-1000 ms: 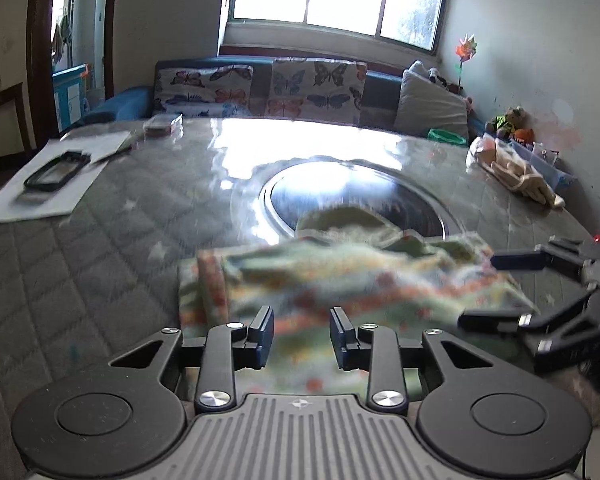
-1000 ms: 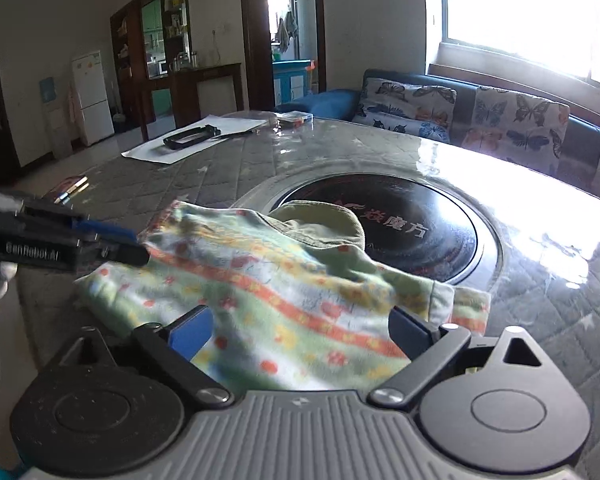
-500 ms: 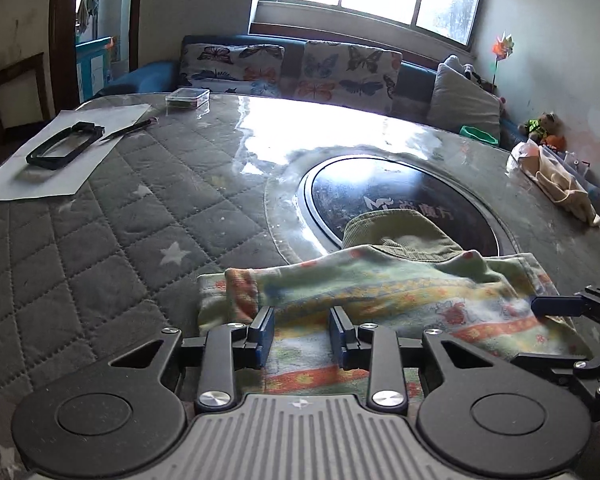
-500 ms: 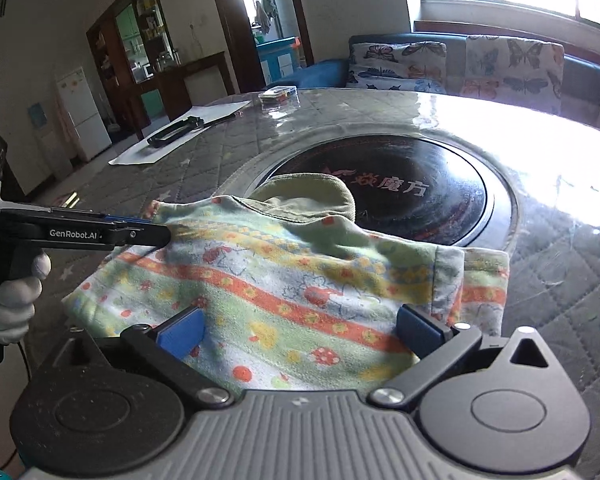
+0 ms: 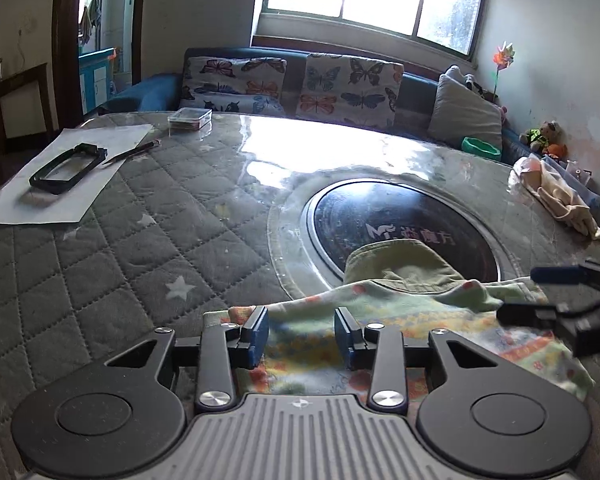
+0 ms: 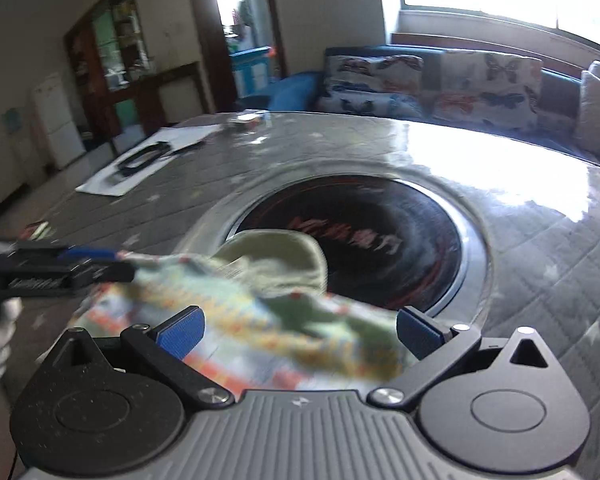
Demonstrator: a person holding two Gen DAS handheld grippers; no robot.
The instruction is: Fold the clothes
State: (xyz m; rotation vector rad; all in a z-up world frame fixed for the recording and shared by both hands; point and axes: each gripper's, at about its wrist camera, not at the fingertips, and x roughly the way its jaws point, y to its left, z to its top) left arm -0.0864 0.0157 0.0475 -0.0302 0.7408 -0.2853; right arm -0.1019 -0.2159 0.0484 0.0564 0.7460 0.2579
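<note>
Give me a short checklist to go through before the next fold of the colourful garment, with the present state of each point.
1. Left gripper open, nothing pinched: ok; its jaws have just been opening, cloth lies between them.
2. Right gripper open wide: ok.
3. Colourful garment lies on the table: ok.
4. Garment flat and even: not ok, its green collar part bulges over the dark round inset.
5. Fold edges aligned: cannot tell, the right wrist view is blurred.

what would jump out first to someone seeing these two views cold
The pastel patterned garment lies rumpled on the grey quilted table at its near edge, partly over the round black glass inset. The left gripper and right gripper both stand open over it.
</note>
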